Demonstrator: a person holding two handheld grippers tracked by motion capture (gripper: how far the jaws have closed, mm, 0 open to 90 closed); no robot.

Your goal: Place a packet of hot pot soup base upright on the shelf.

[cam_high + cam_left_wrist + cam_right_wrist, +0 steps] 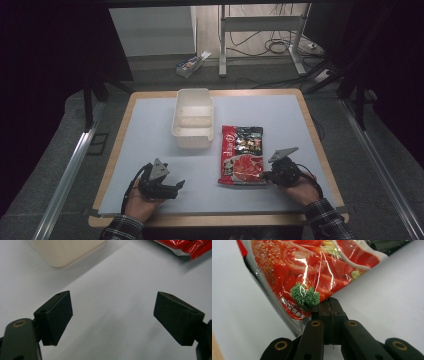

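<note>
Nearest me, at the front edge of the pale blue tabletop (150,130), my left tongs (176,186) sit in a hand with a plaid sleeve, jaws spread wide with nothing between them. The left gripper view shows both black pads (58,315) standing apart over bare surface, with a corner of the cream tray at top left and a scrap of red wrapper at top right. My right tongs (266,175) are clamped on the lower right corner of the glossy red and black plastic food packet (242,155). The right gripper view makes that grip plain: the jaws meet tight on the packet's (312,270) edge, beside a printed broccoli floret, a detail the high view cannot resolve. The packet lies flat between the hands. Just beyond it, to its left and near it, stands the cream rectangular plastic tray (192,117). Farther off, on the floor past the tabletop, lie a small box (190,65) and loose cables (277,45).
</note>
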